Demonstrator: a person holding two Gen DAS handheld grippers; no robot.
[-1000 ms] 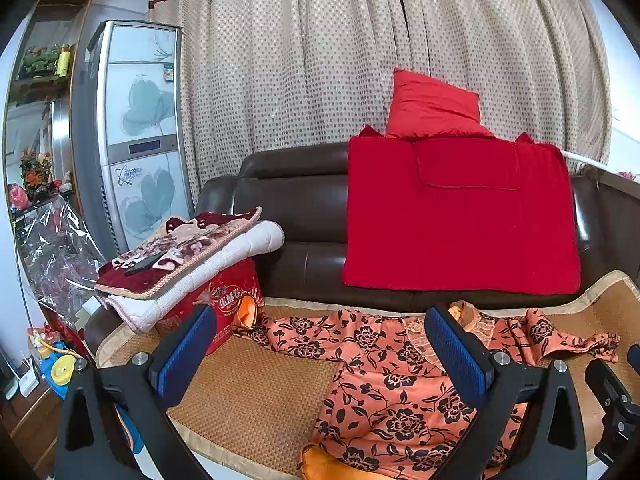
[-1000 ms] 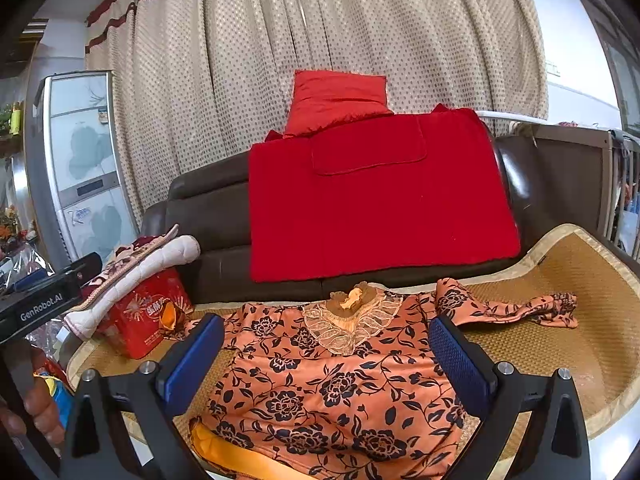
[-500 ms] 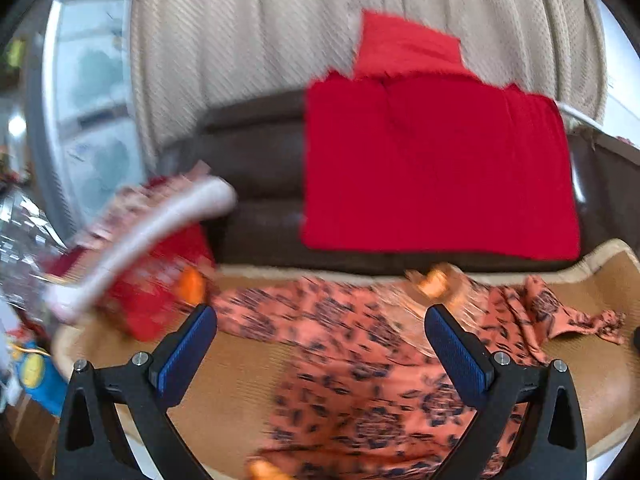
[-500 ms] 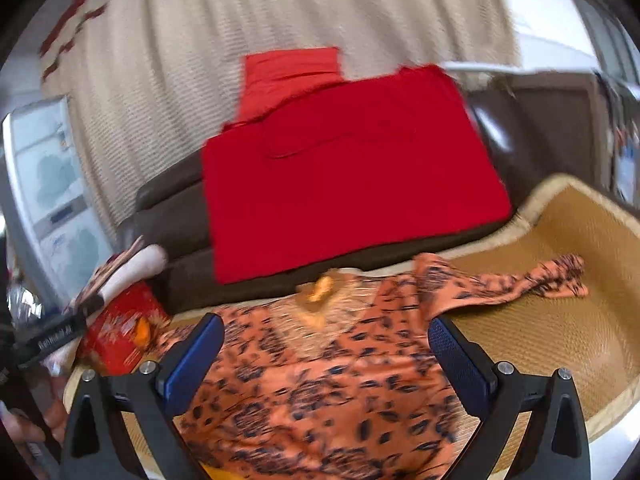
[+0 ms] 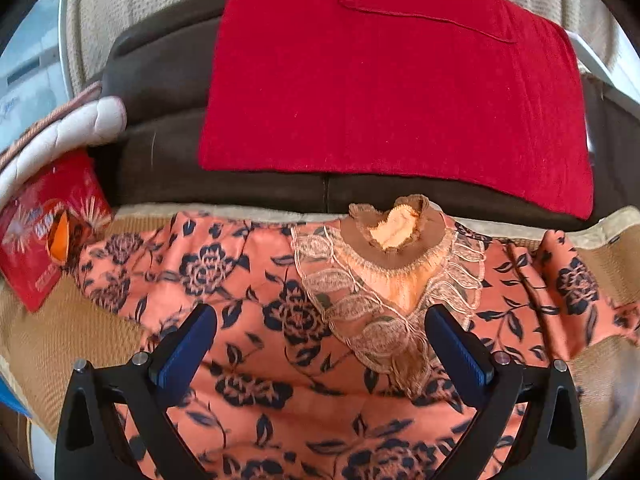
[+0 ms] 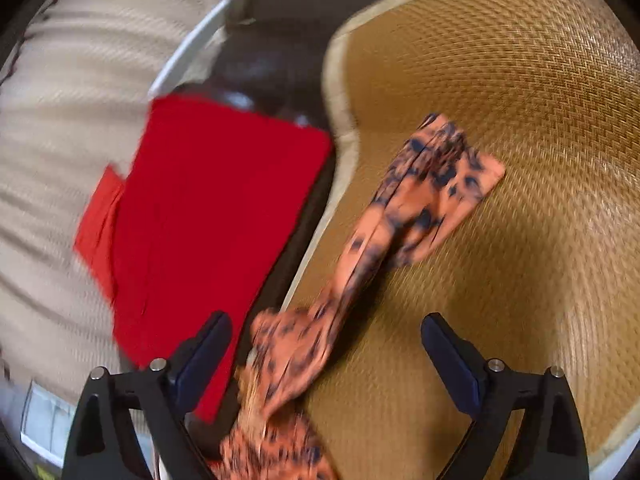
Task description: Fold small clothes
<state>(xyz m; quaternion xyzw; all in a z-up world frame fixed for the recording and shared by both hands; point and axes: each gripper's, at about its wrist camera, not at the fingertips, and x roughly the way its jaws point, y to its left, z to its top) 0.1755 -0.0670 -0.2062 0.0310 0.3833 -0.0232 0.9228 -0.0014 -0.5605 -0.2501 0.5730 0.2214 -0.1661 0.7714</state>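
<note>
A brown leather sofa (image 5: 160, 80) fills the space ahead of both pairs of fingers, with beige patterned curtains (image 5: 132, 4) hanging behind its backrest. A red cloth (image 5: 392, 88) is draped over the backrest, well beyond the fingertips in the left wrist view; in the right wrist view it lies off to the left of the left-hand finger. A woven straw mat (image 6: 540, 120) covers the seat.

The floral blouse (image 5: 260, 312), orange with dark blue flowers, lies spread flat on the mat. Its long axis through the sleeves runs side to side across the left wrist view, and its lace-trimmed brown collar (image 5: 396, 236) points away from the fingers toward the backrest. One sleeve (image 6: 424, 200) stretches out over the bare mat; in the right wrist view it runs diagonally from between the fingers up and to the right, cuff end farthest away. That view is blurred and tilted.

A folded quilt (image 5: 68, 132) rests on a red printed bag (image 5: 44, 224) at the sofa's end, far left of the left gripper's fingers.

The left gripper (image 5: 320, 344) hangs over the blouse's chest, fingers spread wide, the collar just beyond and between the tips; whether they touch the fabric cannot be told. The right gripper (image 6: 326, 348) has its fingers wide too, though they have just been closing a little; the base of the sleeve lies between them, nearer the left-hand finger, with neither pad pressing on it.
</note>
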